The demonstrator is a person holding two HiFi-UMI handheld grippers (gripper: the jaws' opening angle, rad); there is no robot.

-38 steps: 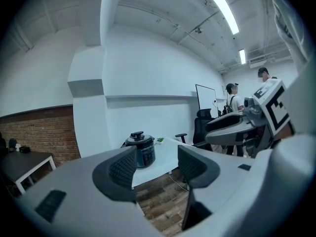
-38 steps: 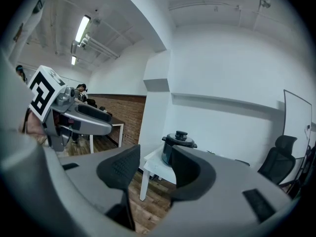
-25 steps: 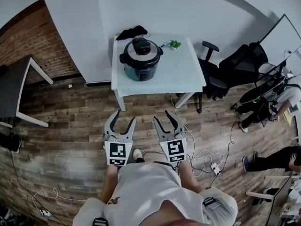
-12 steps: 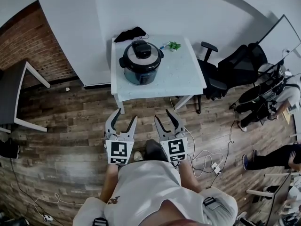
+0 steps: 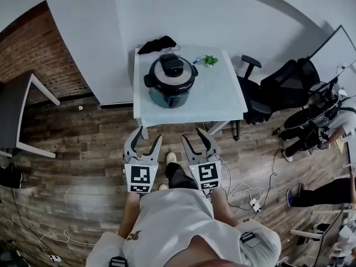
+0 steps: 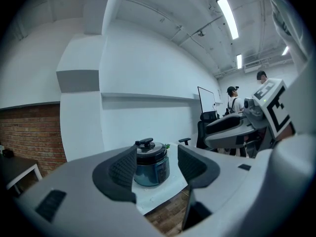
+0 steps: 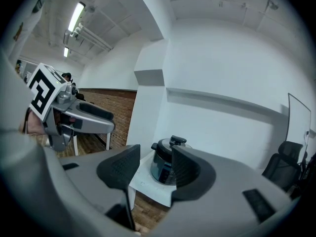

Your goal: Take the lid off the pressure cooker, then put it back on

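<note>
A dark blue pressure cooker [image 5: 170, 87] stands on a white table [image 5: 214, 96], its silver lid with a black knob [image 5: 171, 65] seated on top. Both grippers hover over the wooden floor, short of the table's near edge. My left gripper [image 5: 143, 139] is open and holds nothing. The right gripper [image 5: 197, 138] is open too, empty. In the left gripper view the cooker [image 6: 152, 163] appears far off between the jaws. The right gripper view frames the cooker [image 7: 165, 166] the same way, at a distance.
A black cloth [image 5: 157, 42] and a small green plant [image 5: 209, 60] lie at the table's back. A black office chair [image 5: 266, 90] stands to the right of the table, a dark desk [image 5: 16, 110] to the left. Cables [image 5: 247, 185] trail on the floor. People stand at the far right.
The person has stepped forward, so the table and cooker sit closer to the grippers. A foot now shows between the grippers. Both grippers stay open.
</note>
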